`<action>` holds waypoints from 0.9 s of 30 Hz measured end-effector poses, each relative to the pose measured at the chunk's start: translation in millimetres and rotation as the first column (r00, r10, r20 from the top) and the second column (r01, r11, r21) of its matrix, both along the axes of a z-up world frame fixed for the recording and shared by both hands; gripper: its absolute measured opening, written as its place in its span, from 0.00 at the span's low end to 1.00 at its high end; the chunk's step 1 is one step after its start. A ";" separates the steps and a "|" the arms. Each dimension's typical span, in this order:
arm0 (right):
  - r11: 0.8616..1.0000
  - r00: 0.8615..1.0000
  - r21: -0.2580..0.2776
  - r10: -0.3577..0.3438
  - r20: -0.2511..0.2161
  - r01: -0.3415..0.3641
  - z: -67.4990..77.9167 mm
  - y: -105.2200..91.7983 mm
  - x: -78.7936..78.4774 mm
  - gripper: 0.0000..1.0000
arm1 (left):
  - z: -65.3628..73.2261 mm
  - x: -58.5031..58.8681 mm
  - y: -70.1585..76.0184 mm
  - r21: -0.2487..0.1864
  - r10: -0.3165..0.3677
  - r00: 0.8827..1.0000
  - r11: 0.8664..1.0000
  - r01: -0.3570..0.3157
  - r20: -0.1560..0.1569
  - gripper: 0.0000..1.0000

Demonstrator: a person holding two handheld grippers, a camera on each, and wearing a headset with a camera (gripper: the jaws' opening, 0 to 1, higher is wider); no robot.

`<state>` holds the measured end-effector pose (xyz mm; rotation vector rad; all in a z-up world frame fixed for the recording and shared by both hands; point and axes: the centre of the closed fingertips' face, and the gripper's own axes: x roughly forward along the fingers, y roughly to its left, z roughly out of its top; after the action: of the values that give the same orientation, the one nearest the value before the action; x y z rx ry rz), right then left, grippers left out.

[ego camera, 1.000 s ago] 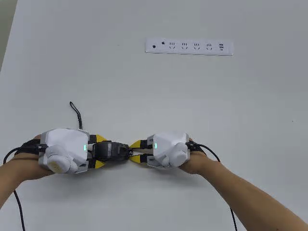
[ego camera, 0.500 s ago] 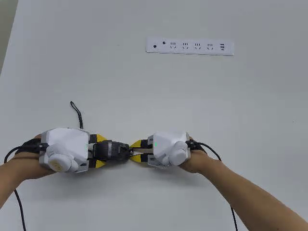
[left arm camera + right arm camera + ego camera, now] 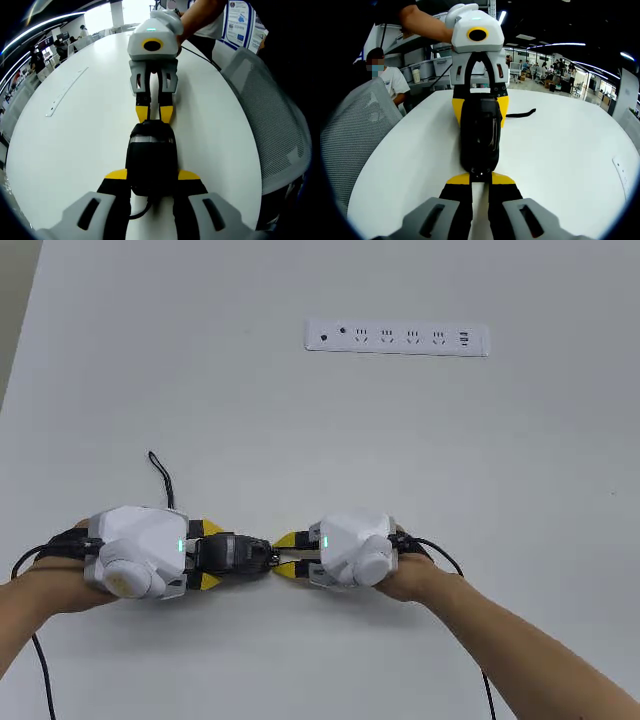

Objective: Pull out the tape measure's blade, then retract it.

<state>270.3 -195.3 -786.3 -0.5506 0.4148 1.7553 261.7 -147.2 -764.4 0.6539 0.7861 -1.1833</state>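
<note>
In the head view the black tape measure (image 3: pixel 235 553) lies on the white worktop (image 3: pixel 450 490), between the two tools. The left tool (image 3: pixel 208 554) holds its case from the sides, with one yellow pad on each flank. The right tool (image 3: pixel 284 555) meets the case at its front end. Here its jaws stand close together, but this view does not show what is between them.

The right gripper view is clearer on this point. The right tool (image 3: pixel 480 178) has its yellow tips almost pressed together on the small dark tip at the front of the tape measure (image 3: pixel 480 127). No length of blade can be seen drawn out. Behind the case, the left tool (image 3: pixel 480 107) faces this camera.

The left gripper view shows the left tool (image 3: pixel 152 174) pinching the rear of the tape measure (image 3: pixel 150 152), with the right tool (image 3: pixel 154 113) just beyond it.

Both gripper views show a grey mesh chair (image 3: pixel 270 120) and an office with people behind.

A white power strip (image 3: pixel 397 337) lies well apart on the worktop, and a black strap (image 3: pixel 160 478) lies near the left tool. Posters (image 3: pixel 240 20) carry print too small to read.
</note>
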 end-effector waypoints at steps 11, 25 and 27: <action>1.000 1.000 -0.002 0.003 0.002 -0.003 0.9 -4.9 0.2 0.08 | 0.5 -0.5 -0.7 0.004 0.000 1.000 1.000 0.000 -0.003 0.28; 1.000 1.000 -0.003 -0.002 0.005 0.002 0.1 -13.4 2.4 0.08 | 0.0 -1.0 1.0 0.004 -0.002 1.000 1.000 0.002 -0.004 0.28; 1.000 1.000 -0.003 -0.003 0.009 0.003 0.0 -15.4 3.4 0.08 | -0.3 -0.6 1.4 0.004 -0.002 1.000 1.000 0.002 -0.005 0.28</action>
<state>273.6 -210.8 -786.3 -0.5600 0.4119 1.7491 261.1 -145.8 -764.7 0.6552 0.7920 -1.1859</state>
